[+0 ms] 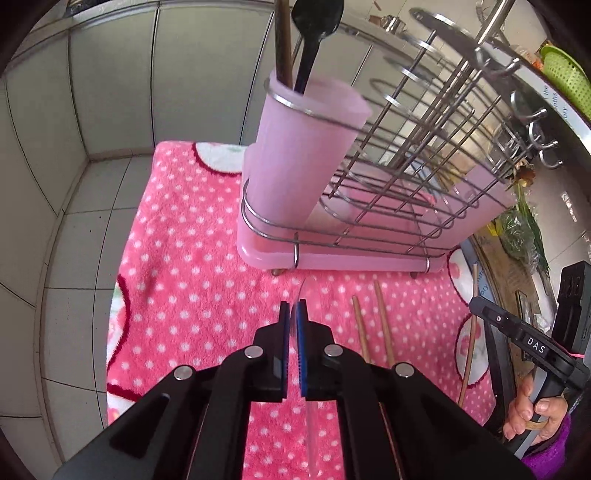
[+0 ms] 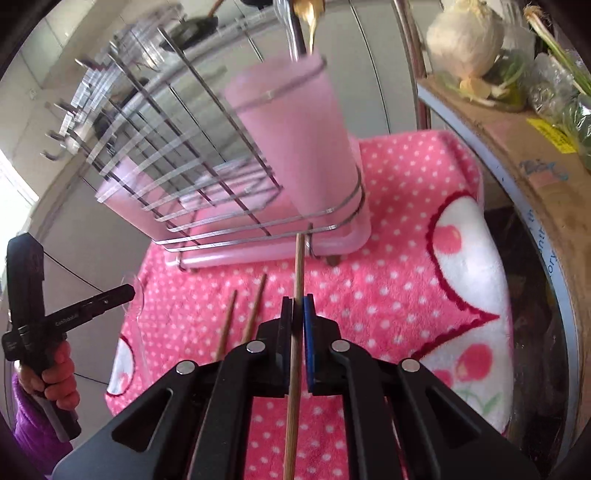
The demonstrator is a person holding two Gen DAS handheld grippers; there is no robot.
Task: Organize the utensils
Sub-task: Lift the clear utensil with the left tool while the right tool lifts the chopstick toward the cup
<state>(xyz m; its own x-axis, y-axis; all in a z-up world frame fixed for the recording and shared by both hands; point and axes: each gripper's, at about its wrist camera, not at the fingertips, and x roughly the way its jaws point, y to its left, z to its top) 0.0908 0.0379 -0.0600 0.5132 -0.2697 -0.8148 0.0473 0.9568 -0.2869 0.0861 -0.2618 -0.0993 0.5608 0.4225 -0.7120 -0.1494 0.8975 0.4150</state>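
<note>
My left gripper is shut on a clear plastic spoon, held above the pink dotted towel. My right gripper is shut on a wooden chopstick that points toward the rack. Two more chopsticks lie side by side on the towel between the grippers, the same pair of chopsticks showing in the left wrist view. Ahead stands a wire rack with a pink cup holding a black spoon. From the right, another pink cup shows.
A cardboard box with garlic and greens stands to the right of the towel. A green basket sits behind the rack. Hooks stick out from the rack's top. Grey tiled walls close off the left and back.
</note>
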